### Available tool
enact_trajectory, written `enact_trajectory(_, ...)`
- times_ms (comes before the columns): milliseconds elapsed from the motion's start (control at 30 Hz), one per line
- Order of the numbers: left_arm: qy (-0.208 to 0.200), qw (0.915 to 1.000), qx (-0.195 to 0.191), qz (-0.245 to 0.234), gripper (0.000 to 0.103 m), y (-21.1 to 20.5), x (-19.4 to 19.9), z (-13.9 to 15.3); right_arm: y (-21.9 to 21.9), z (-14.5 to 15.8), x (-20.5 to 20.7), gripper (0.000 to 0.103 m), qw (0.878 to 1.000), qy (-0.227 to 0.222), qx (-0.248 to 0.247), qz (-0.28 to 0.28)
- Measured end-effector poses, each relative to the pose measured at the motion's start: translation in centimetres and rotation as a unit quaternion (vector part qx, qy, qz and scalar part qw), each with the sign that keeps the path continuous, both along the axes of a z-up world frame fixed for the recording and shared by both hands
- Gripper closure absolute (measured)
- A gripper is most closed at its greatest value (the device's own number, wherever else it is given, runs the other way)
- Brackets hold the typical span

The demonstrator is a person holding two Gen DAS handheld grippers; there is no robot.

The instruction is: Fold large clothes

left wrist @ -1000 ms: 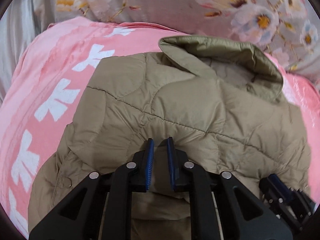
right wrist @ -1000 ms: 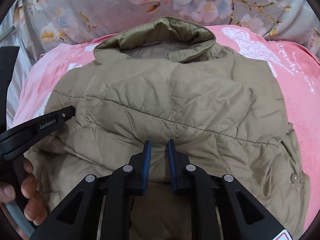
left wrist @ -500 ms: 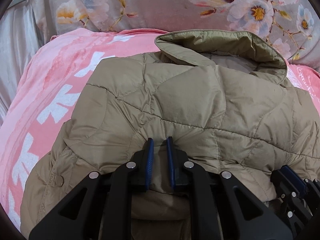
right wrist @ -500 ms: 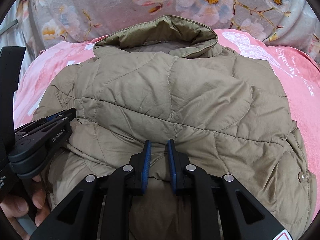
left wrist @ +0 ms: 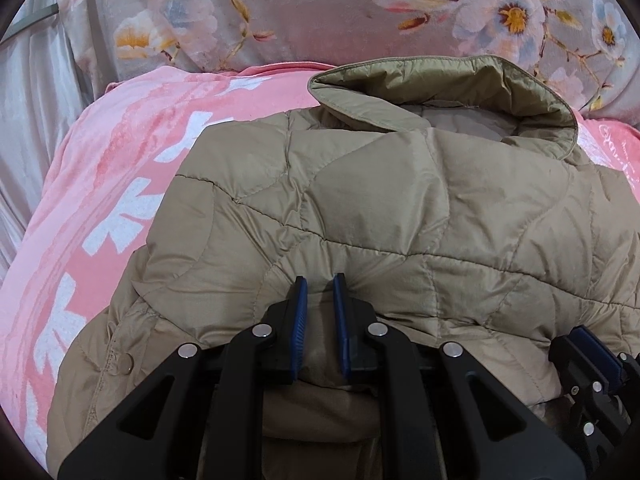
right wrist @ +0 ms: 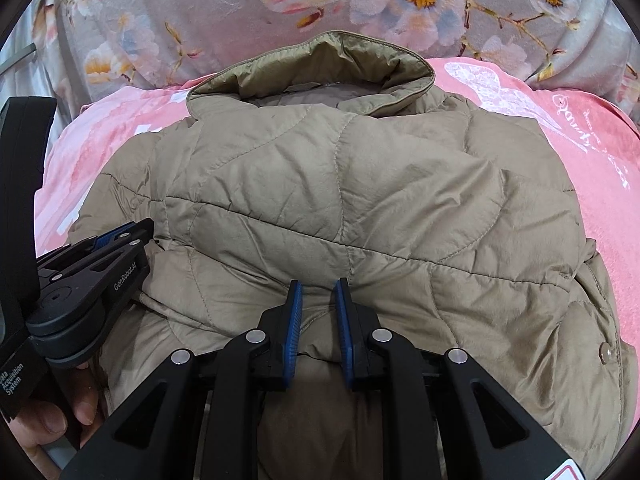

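A khaki quilted jacket lies on a pink blanket, its collar at the far end. Its lower part is folded over toward the collar. My left gripper is shut on the folded edge, a bunch of fabric pinched between its blue pads. In the right wrist view the same jacket fills the middle, and my right gripper is shut on the folded edge too. The left gripper shows at that view's left edge, held by a hand; the right gripper shows at the left wrist view's lower right.
A grey floral cover rises behind the blanket. Pale cloth hangs at the far left. The pink blanket carries white lettering to the right of the jacket. A snap button sits on the jacket's left edge.
The left wrist view has swung right and tipped up, bringing the collar nearer the middle. The left gripper has crept further into the right wrist view. Both grips are unchanged.
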State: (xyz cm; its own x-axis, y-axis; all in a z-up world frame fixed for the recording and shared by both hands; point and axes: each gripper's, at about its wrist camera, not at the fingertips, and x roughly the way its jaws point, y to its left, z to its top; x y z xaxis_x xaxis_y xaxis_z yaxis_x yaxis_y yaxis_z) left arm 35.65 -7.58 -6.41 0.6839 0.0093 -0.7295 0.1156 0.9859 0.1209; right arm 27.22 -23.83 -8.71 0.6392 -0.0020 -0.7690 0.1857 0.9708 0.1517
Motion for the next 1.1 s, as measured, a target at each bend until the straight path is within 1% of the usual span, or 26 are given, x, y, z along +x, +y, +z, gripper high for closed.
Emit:
enact_trajectory(333,-0.002,0.9999,0.015,0.002,0.091,-0.3,0.0,-0.1,-0.1,-0.1,0.0,0.088,1.000,-0.001,0.005,0.000)
enact_trajectory(433,-0.001,0.9999,0.011,0.001,0.090,-0.3,0.0,-0.1,-0.5,0.0,-0.1,0.088,1.000,-0.004,0.018,0.000)
enact_trajectory(467,0.000,1.0000,0.007,0.001,0.090,-0.2,0.0,0.0,-0.9,0.0,-0.2,0.088,0.999,-0.008,0.034,0.001)
enact_trajectory(500,0.001,0.9999,-0.011,-0.001,0.090,0.3,0.1,0.2,-1.3,0.0,-0.4,0.087,0.999,-0.011,0.050,0.001)
enact_trajectory(533,0.005,0.9991,-0.043,-0.006,0.088,1.1,0.1,0.4,-1.9,0.1,-0.6,0.087,0.998,-0.014,0.066,0.002)
enact_trajectory(567,0.016,0.9955,-0.091,-0.018,0.081,2.4,0.2,0.8,-2.4,0.5,-1.1,0.085,0.997,-0.011,0.081,0.002)
enact_trajectory(600,0.030,0.9917,-0.123,-0.023,0.075,3.3,0.4,1.1,-2.9,1.0,-1.4,0.082,0.996,-0.009,0.085,0.002)
enact_trajectory(633,0.045,0.9860,-0.158,-0.026,0.072,4.4,0.7,1.8,-3.4,1.9,-1.8,0.077,0.996,-0.015,0.084,0.002)
enact_trajectory(667,0.053,0.9814,-0.183,-0.021,0.065,5.5,1.2,3.0,-4.0,2.5,-2.0,0.058,0.997,-0.021,0.078,-0.004)
enact_trajectory(700,0.049,0.9801,-0.192,-0.014,0.059,6.1,1.6,3.9,-4.8,3.7,-2.0,0.042,0.997,-0.036,0.069,-0.018)
enact_trajectory(733,0.044,0.9787,-0.201,-0.006,0.056,6.5,2.3,4.8,-5.7,4.7,-1.9,0.039,0.996,-0.054,0.067,-0.031)
enact_trajectory(767,0.044,0.9759,-0.214,-0.002,0.049,6.6,3.2,5.8,-6.9,5.9,-1.1,0.038,0.994,-0.071,0.073,-0.042)
enact_trajectory(800,0.054,0.9687,-0.242,-0.007,0.044,6.5,4.8,6.7,-7.7,6.3,-0.3,0.038,0.993,-0.076,0.078,-0.050)
enact_trajectory(867,0.077,0.9594,-0.271,-0.015,0.042,5.6,7.3,7.3,-9.5,6.7,2.4,0.039,0.990,-0.084,0.080,-0.077)
enact_trajectory(900,0.085,0.9564,-0.279,-0.017,0.042,4.9,8.6,7.3,-10.2,6.4,3.5,0.039,0.990,-0.081,0.082,-0.084)
enact_trajectory(933,0.093,0.9546,-0.282,-0.021,0.042,4.1,9.6,7.2,-11.0,5.8,4.9,0.039,0.989,-0.069,0.093,-0.090)
enact_trajectory(967,0.104,0.9529,-0.284,-0.023,0.042,3.3,10.7,6.8,-11.7,4.7,6.6,0.041,0.987,-0.054,0.120,-0.096)
enact_trajectory(1000,0.118,0.9502,-0.288,-0.020,0.042,2.6,11.9,6.0,-12.5,3.7,7.4,0.045,0.984,-0.045,0.143,-0.098)
enact_trajectory(1067,0.154,0.9419,-0.298,-0.020,0.043,1.5,13.7,4.0,-13.2,1.7,9.0,0.052,0.979,-0.028,0.175,-0.104)
enact_trajectory(1100,0.170,0.9367,-0.306,-0.015,0.048,1.1,14.5,2.9,-13.4,0.9,9.9,0.063,0.977,-0.018,0.185,-0.108)
